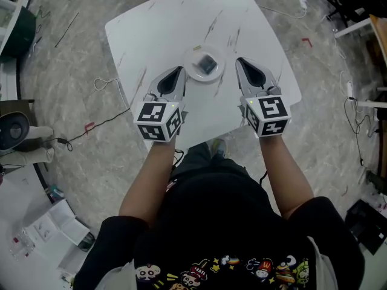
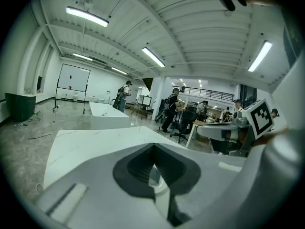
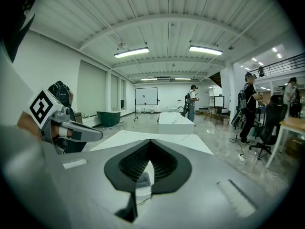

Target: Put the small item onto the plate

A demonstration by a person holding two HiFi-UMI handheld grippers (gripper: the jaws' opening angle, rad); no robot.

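Small item (image 1: 207,63) is sitting on the plate (image 1: 188,72), left gripper (image 1: 177,72) and right gripper (image 1: 241,63) are hovering either side of it, jaws pressed together, empty, so I'm guessing a sloppy swing could nudge the plate.

Left gripper closed over the white table, nothing in it

The left gripper (image 2: 153,149) has its grey jaws pressed together at the tips, and the dark ribbed pads (image 2: 133,168) meet with nothing caught between them. Just past them is the white marble-look table (image 2: 90,140). Off to the right is the right gripper (image 2: 202,131) with its marker cube (image 2: 261,118). Way back there's a whiteboard (image 2: 73,78), a second white table (image 2: 107,109), a few people (image 2: 170,109) standing around, and ceiling strip lights (image 2: 152,56).
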